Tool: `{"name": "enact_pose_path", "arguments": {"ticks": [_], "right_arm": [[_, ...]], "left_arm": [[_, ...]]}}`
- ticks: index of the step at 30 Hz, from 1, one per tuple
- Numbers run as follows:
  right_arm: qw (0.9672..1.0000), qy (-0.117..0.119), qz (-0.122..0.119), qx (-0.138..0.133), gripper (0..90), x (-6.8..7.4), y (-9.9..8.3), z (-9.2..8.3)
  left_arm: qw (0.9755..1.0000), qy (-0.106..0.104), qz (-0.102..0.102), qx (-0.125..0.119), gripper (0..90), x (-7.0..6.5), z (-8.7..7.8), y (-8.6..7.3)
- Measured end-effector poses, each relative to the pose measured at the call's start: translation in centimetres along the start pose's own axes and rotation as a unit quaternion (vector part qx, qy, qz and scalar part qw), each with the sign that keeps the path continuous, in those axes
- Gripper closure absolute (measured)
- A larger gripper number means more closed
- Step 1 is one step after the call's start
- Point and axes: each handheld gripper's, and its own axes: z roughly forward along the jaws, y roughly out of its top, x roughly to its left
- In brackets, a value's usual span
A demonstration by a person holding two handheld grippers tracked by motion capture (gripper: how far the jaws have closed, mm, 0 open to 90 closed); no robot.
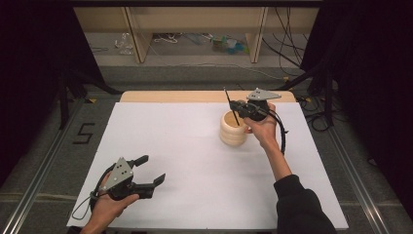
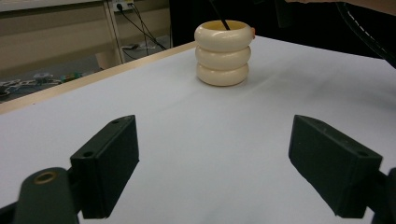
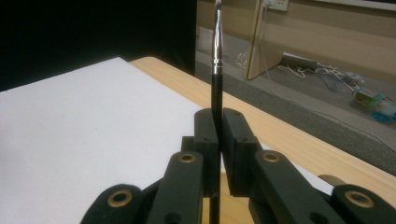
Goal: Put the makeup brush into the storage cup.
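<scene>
The right gripper [image 1: 239, 108] (arm outstretched) clamps one thin black brush [image 3: 217, 70] over one cream ringed holder [image 1: 233, 129]; the left gripper [image 1: 148, 170] rests agape.

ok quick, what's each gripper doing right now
left gripper: open, holding nothing.
right gripper: shut on the thin black brush, its lower end in the cream ring holder.

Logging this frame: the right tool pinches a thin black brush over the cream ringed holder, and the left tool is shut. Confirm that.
One slip: the left tool is open, jaws wide apart in the left gripper view. The right tool does pinch the brush over the holder.
</scene>
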Motion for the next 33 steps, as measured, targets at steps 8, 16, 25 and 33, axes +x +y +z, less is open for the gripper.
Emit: {"name": "enact_pose_path", "arguments": {"ticks": [8, 16, 25, 33], "right_arm": [[0.9998, 0.0, -0.005, 0.018, 85.4, -0.05, -0.34, 0.22], [0.9994, -0.006, -0.002, 0.034, 84.8, 0.04, -0.5, 0.28], [0.9992, -0.022, 0.029, 0.014, 58.6, 0.11, 0.1, 0.03], [0.9976, -0.029, 0.061, 0.016, 45.3, 0.39, 0.44, 0.15]], "left_arm": [[1.0, -0.001, 0.0, -0.002, 16.0, 0.0, 0.01, -0.01], [1.0, -0.002, -0.007, -0.004, 16.0, -0.05, 0.05, -0.06], [1.0, -0.003, -0.004, -0.005, 16.0, -0.03, 0.04, -0.04], [1.0, -0.002, -0.001, -0.004, 16.0, -0.01, -0.01, 0.0]]}}
